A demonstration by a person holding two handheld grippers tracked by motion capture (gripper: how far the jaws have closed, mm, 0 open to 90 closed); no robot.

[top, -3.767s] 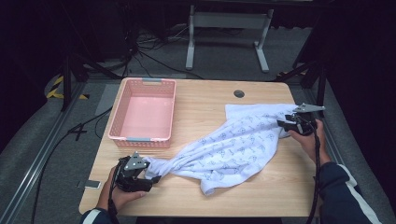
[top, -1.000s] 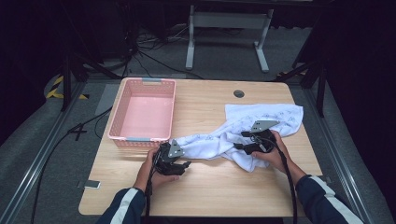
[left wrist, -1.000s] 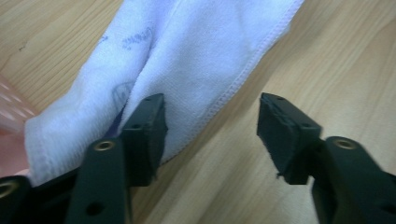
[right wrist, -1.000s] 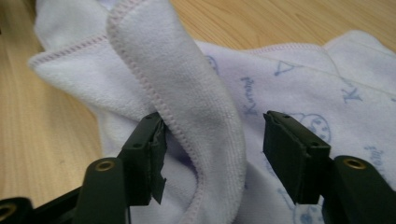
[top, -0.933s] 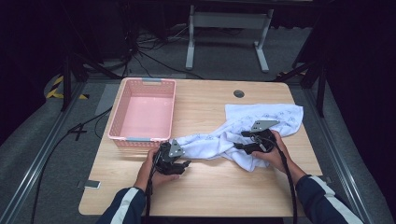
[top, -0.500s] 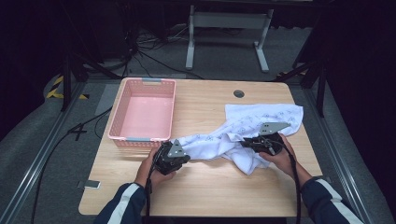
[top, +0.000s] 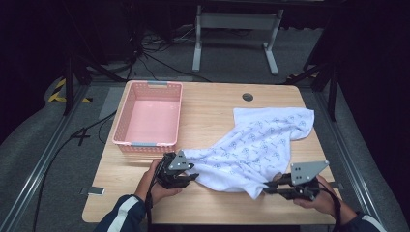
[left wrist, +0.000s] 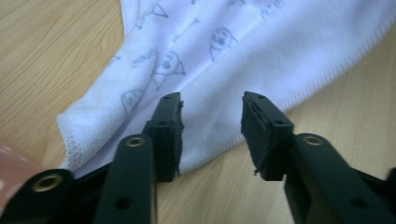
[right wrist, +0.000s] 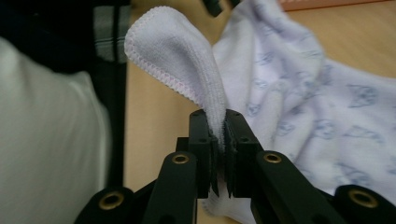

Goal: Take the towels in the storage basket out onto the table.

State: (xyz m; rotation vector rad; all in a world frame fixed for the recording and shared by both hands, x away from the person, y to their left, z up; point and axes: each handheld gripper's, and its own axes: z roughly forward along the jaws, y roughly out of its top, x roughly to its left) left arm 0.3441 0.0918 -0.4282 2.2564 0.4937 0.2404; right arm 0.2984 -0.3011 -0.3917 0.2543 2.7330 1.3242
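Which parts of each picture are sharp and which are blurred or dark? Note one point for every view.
High view: the table is evenly lit, the floor around it dark. Left gripper view: the open left gripper is fairly sharp; the far towel is soft. Right gripper view: the right gripper and the pinched towel corner are crisp; the cloth behind and the pale shape at left are blurred.
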